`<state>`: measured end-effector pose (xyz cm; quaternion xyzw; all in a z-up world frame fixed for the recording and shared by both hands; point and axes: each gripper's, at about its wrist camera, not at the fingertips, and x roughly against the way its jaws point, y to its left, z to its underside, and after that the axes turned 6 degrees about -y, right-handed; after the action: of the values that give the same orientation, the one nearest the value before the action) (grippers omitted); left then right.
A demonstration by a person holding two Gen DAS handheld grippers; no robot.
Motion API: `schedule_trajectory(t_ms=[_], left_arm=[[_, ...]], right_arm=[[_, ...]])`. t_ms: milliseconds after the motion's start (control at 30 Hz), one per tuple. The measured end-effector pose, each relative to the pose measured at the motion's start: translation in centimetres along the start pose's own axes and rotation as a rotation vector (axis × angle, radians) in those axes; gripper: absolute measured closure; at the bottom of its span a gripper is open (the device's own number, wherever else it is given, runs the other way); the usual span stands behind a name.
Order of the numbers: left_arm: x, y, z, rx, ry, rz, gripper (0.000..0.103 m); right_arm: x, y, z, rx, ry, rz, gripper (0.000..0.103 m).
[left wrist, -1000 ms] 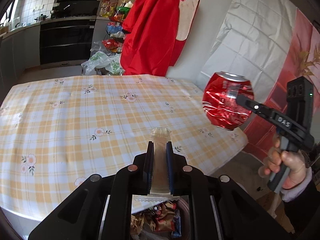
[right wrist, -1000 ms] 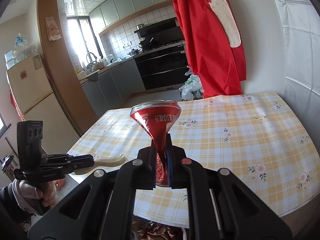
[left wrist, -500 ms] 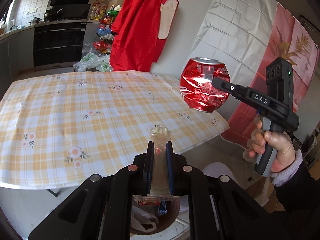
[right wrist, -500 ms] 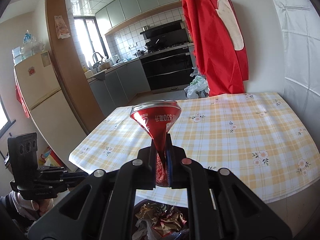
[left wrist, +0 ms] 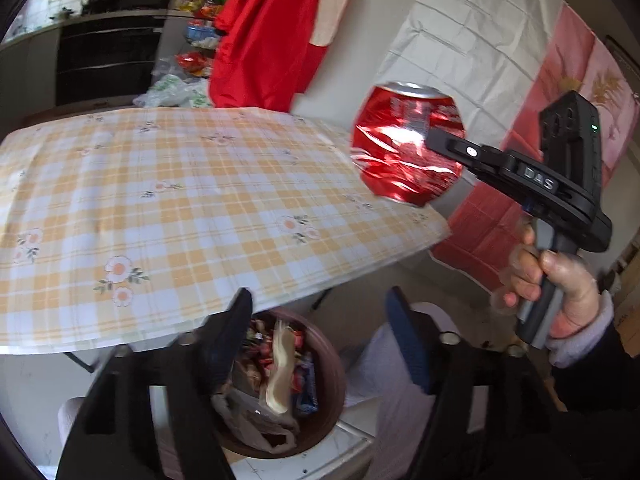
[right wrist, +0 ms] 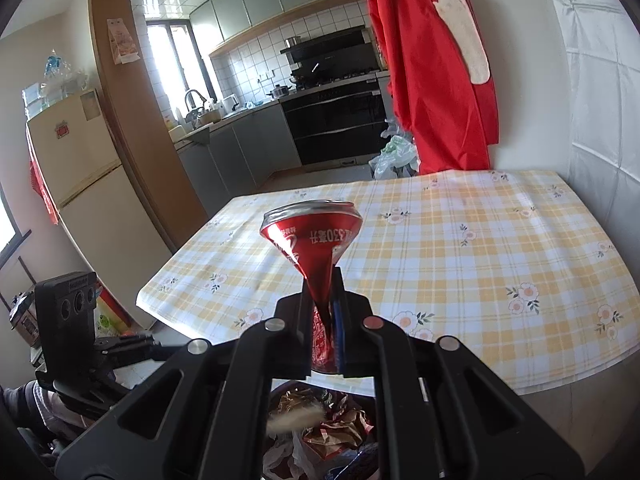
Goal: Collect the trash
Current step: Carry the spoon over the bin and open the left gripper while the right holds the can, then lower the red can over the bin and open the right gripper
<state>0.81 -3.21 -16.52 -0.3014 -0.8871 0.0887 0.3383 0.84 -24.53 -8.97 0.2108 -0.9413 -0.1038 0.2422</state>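
Observation:
My left gripper (left wrist: pixel 320 312) is open and empty above a brown trash bin (left wrist: pixel 328 412) full of wrappers. A pale clear wrapper (left wrist: pixel 280 372) is falling, blurred, into the bin; it also shows in the right wrist view (right wrist: pixel 296 418). My right gripper (right wrist: pixel 322 300) is shut on a crushed red soda can (right wrist: pixel 316 240) and holds it in the air just off the table's near edge, above the bin (right wrist: pixel 320 440). The can (left wrist: pixel 404 148) and right gripper (left wrist: pixel 452 146) also show at the right of the left wrist view.
The table with a yellow checked floral cloth (left wrist: pixel 160 200) lies ahead. A red apron (right wrist: pixel 436 64) hangs on the wall behind it. A kitchen with an oven (right wrist: pixel 340 124) and a fridge (right wrist: pixel 80 184) lies beyond. A red and white sheet (left wrist: pixel 500 80) covers the right wall.
My left gripper has opened and let go of the clear wrapper, which drops toward the bin. Both grippers have drawn back off the table edge. The right gripper still holds the can.

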Motion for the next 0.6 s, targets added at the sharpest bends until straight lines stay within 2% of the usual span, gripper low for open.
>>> schedule_trajectory(t_ms=[67,200,267,467,600], left_arm=[[0.0,0.6,-0.2,0.004,-0.003,-0.036,0.029],[1.3,1.8,-1.1,0.007,-0.064,-0.134,0.01],[2.2,2.5,-1.6,0.015,-0.095,-0.179,0.006],[4.6,3.7,-2.4,0.018,-0.136,-0.29,0.006],[5.7,4.0,-2.4,0.022,-0.153,-0.328,0.006]], right_arm=[[-0.3,-0.2,0.4,-0.008,0.013,-0.003,0.091],[-0.6,-0.3,1.1,-0.014,0.034,-0.012,0.091],[-0.7,-0.2,1.5,-0.015,0.046,-0.018,0.091],[-0.6,0.7,2.2,0.006,0.085,-0.038,0.091],[-0.3,1.5,2.7,0.031,0.116,-0.045,0.091]])
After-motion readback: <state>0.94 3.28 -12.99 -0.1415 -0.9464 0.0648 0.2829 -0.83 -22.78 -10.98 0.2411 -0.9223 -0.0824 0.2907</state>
